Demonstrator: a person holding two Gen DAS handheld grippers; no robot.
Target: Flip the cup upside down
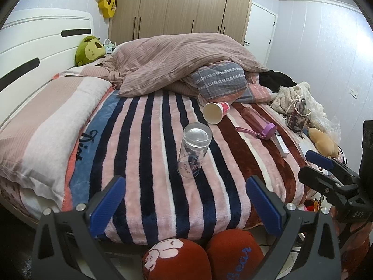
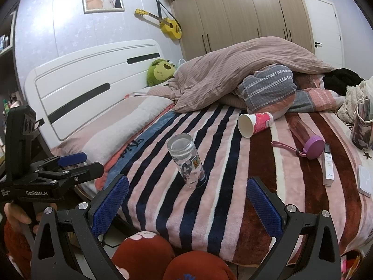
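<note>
Glass cup (image 1: 194,150) (image 2: 186,161) stands base-up, mouth down on striped blanket (image 1: 149,163) (image 2: 223,186), near bed's front edge. Paper cup (image 1: 215,112) (image 2: 254,124) on its side behind it, purple bottle (image 1: 258,124) (image 2: 303,137) to the right. Left gripper (image 1: 186,200) and right gripper (image 2: 187,200) both w/ jaws spread wide, holding nothing, short of the cup.

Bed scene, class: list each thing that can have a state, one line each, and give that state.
Glass cup: standing with its thick base on top and its mouth on the blanket, so upside down, ungripped.
Paper cup: on its side, mouth toward the cameras.
Purple bottle: lying down, lid on.
Left tool: open, holding nothing.
Right tool: open, holding nothing.
Wardrobe: lower doors shut.
</note>
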